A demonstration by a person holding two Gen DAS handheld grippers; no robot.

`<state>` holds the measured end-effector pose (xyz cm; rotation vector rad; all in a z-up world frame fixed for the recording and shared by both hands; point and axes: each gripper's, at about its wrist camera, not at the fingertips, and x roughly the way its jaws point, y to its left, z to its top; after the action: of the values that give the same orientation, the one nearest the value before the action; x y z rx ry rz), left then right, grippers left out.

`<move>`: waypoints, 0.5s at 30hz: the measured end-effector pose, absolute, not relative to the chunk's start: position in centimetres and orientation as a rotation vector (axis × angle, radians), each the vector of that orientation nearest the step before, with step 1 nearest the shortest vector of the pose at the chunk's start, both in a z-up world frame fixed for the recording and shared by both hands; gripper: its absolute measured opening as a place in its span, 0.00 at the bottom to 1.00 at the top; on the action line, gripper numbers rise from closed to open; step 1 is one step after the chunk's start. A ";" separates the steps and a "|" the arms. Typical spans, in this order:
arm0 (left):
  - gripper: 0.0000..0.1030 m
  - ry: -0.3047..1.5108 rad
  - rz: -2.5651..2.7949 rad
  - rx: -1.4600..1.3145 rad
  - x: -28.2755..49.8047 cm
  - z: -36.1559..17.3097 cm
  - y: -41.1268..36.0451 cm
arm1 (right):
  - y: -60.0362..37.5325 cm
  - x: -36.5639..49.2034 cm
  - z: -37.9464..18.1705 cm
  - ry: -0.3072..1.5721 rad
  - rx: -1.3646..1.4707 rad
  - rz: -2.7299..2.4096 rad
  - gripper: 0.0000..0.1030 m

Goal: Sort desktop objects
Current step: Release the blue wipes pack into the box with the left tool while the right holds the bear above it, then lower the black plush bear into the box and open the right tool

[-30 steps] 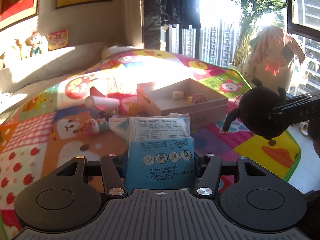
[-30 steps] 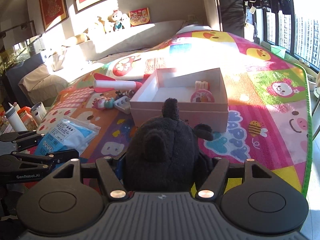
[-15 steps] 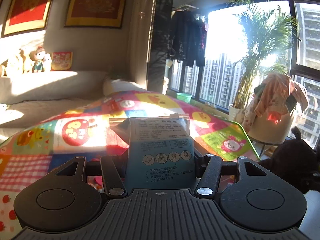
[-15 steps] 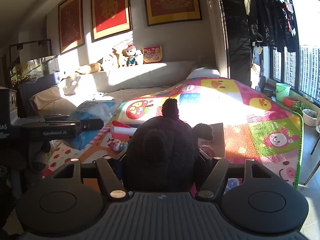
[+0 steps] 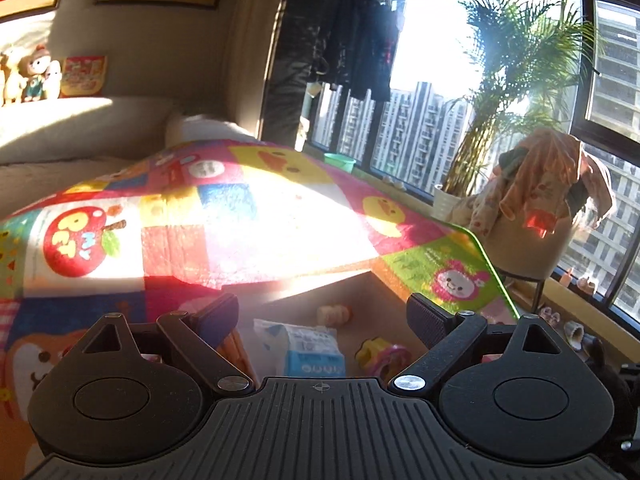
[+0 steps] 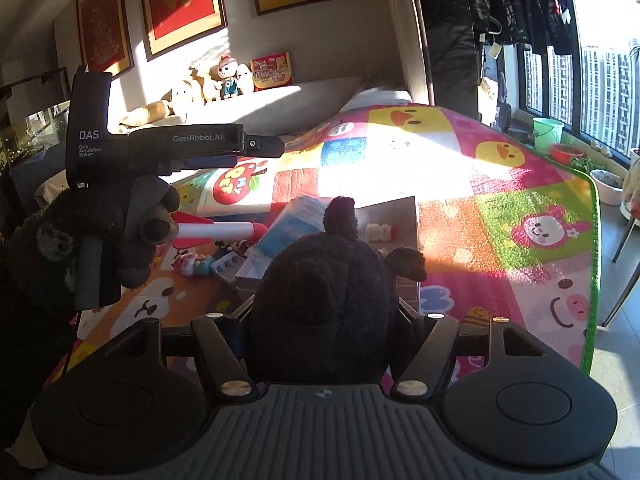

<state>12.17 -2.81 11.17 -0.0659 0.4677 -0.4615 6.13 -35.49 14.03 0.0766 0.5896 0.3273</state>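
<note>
Left tool [image 5: 322,314]: fingers spread wide, nothing between them, poised over the open cardboard box [image 5: 372,280]. Inside the box lies the blue-and-white packet [image 5: 306,346], flat on the box floor, label side up. Near it in the same box: a small pale peach toy [image 5: 334,314] toward the far wall and a yellow-pink ring toy [image 5: 380,358] to the right, both apart from the packet.

Right tool [image 6: 324,312]: fingers pressed against the sides of a black plush toy [image 6: 324,280], pinching it; the plush fills the gap and blocks much of the box behind it. In the right wrist view the left tool appears at upper left, held in a gloved left hand [image 6: 132,240].

On the colourful play mat [image 6: 520,216], left of the box: a white-and-red rocket toy [image 6: 224,230], a small figurine [image 6: 192,264] and a pale tray-like item [image 6: 226,268], blurred. The box sits on the mat in strong sunlight.
</note>
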 end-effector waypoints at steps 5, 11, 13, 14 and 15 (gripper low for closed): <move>0.93 0.528 -0.358 0.036 8.2 6.8 0.0 | -35.4 7.8 13.0 0.658 0.098 0.344 0.65; 0.94 0.594 -0.337 -0.086 5.3 4.1 3.6 | -33.7 11.8 16.7 0.572 0.106 0.393 0.65; 0.94 0.603 -0.333 -0.108 4.7 3.6 4.1 | -33.2 14.3 17.8 0.560 0.142 0.394 0.65; 0.94 0.609 -0.330 -0.116 4.6 3.4 4.3 | -33.0 15.9 18.1 0.564 0.169 0.394 0.65; 0.94 0.613 -0.327 -0.124 4.5 3.3 4.6 | -32.7 17.1 18.1 0.566 0.189 0.392 0.65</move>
<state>4.47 4.62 3.30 -0.1238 0.6128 -0.3274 17.10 -32.73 18.14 0.1886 0.5655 0.3921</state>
